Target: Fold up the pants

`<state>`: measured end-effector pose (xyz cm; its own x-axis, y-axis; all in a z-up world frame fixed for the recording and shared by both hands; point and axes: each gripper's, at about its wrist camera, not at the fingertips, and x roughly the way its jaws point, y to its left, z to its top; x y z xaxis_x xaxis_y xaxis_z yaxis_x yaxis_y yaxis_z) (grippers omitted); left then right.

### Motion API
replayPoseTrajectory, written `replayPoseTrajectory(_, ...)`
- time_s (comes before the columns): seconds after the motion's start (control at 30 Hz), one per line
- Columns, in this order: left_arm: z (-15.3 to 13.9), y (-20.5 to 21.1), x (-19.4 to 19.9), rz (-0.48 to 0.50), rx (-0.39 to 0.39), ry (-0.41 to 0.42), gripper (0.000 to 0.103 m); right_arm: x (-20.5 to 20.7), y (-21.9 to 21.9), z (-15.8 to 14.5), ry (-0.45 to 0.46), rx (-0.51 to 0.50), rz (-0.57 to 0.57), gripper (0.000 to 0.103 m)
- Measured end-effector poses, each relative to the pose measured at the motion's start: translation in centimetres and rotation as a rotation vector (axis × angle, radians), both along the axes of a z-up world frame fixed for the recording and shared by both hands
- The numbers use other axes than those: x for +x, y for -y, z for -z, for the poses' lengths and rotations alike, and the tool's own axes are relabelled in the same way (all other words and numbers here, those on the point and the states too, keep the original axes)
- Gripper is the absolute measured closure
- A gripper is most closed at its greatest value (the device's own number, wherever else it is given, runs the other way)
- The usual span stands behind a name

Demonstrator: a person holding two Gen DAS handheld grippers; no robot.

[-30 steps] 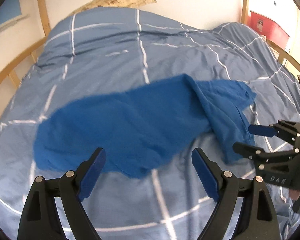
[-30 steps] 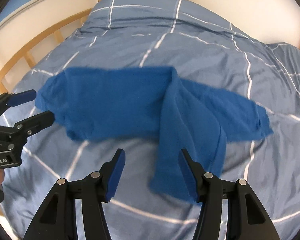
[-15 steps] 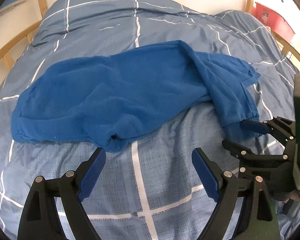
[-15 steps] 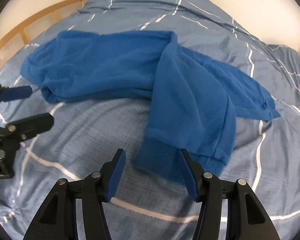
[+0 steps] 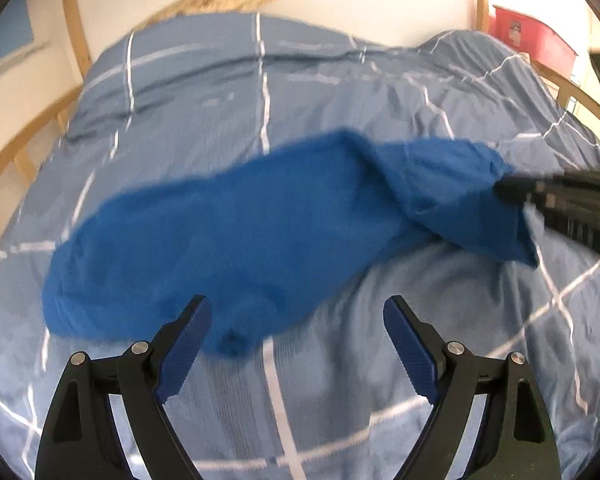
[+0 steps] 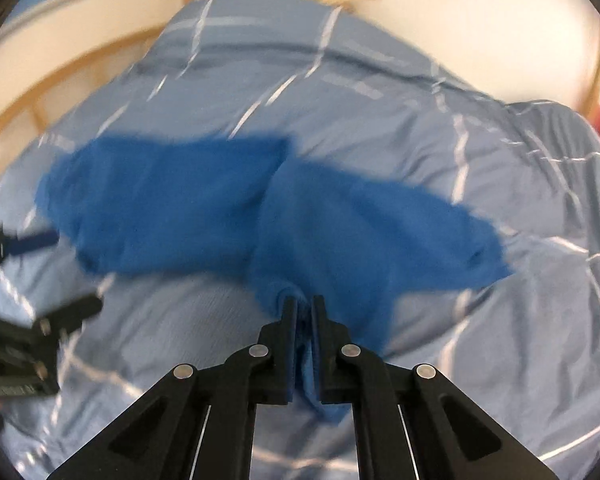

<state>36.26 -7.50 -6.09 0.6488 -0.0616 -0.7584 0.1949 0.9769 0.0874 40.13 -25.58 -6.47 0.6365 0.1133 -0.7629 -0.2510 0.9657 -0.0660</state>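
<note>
Now our right gripper has clenched the blue fleece pants' cuff; our left gripper gapes released, so lifting could drag the pants crooked.

pants: blue, spread across duvet
left gripper: jaws wide apart, near edge of pants
right gripper: at pants' right end, blurred

My left wrist camera looks from the near edge of the bed along its fingers toward the headboard end. My right wrist camera faces the same way, closer down. Both views share the blue pants
</note>
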Motion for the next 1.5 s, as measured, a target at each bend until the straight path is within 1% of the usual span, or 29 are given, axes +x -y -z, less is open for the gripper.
replayPoseTrajectory(0.1,-1.7,0.8,1.0,-0.007,0.015,0.051,0.015,2.2,2.5,-3.1,0.056,-0.023,0.074,0.096)
replayPoseTrajectory(0.2,-3.0,1.6,1.8,-0.003,0.005,0.075,0.015,5.2,4.9,-5.2,0.065,-0.019,0.137,0.096)
replayPoseTrajectory(0.27,-3.5,2.4,2.4,-0.007,0.013,0.086,0.015,7.2,6.3,-6.0,0.072,-0.036,0.18,0.096)
replayPoseTrajectory(0.37,-3.6,3.7,3.1,-0.005,0.019,0.083,0.015,9.8,8.1,-6.3,0.071,-0.065,0.24,0.096)
replayPoseTrajectory(0.47,-3.2,4.9,3.6,-0.007,0.027,0.068,0.015,11.9,9.2,-5.7,0.055,-0.109,0.266,0.096)
replayPoseTrajectory(0.6,-2.5,6.3,4.0,-0.017,0.038,0.038,0.015,14.4,10.2,-3.6,-0.001,-0.157,0.294,0.096)
replayPoseTrajectory(0.87,-1.4,7.8,5.2,-0.032,0.045,-0.008,0.015,15.8,12.9,-0.3,-0.078,-0.172,0.358,0.096)
replayPoseTrajectory(0.97,-1.1,8.3,5.3,-0.037,0.059,-0.007,0.015,16.2,13.5,0.3,-0.062,-0.198,0.391,0.095)
replayPoseTrajectory(1.0,-1.0,8.3,5.2,-0.037,0.066,-0.004,0.015,16.1,13.7,0.3,-0.044,-0.231,0.42,0.091)
replayPoseTrajectory(1.03,-0.9,8.2,5.1,-0.036,0.071,0.0,0.015,16.0,13.9,0.2,-0.033,-0.252,0.447,0.079)
replayPoseTrajectory(1.07,-0.9,8.2,4.9,-0.035,0.076,0.005,0.015,15.8,14.1,0.0,-0.024,-0.252,0.459,0.063)
replayPoseTrajectory(1.1,-0.9,8.0,4.7,-0.034,0.077,0.011,0.015,15.3,14.3,-0.4,-0.002,-0.249,0.474,0.06)
replayPoseTrajectory(1.13,-1.0,7.8,4.4,-0.031,0.072,0.017,0.015,14.5,14.2,-0.9,0.029,-0.249,0.48,0.06)
replayPoseTrajectory(1.2,-1.4,7.0,3.4,-0.027,0.06,0.043,0.015,12.8,13.5,-1.8,0.065,-0.232,0.454,0.06)
replayPoseTrajectory(1.3,-2.5,5.3,1.0,-0.025,0.048,0.112,0.015,8.8,10.8,-3.4,0.164,-0.202,0.369,0.059)
replayPoseTrajectory(1.37,-3.3,4.2,-0.1,-0.028,0.055,0.144,0.015,5.9,8.6,-4.2,0.218,-0.16,0.298,0.052)
replayPoseTrajectory(1.43,-4.3,2.5,-1.4,-0.036,0.042,0.17,0.014,3.0,6.0,-4.7,0.248,-0.103,0.221,0.052)
replayPoseTrajectory(1.5,-5.2,0.5,-2.5,-0.046,0.006,0.184,0.013,1.0,3.8,-4.8,0.251,-0.057,0.157,0.052)
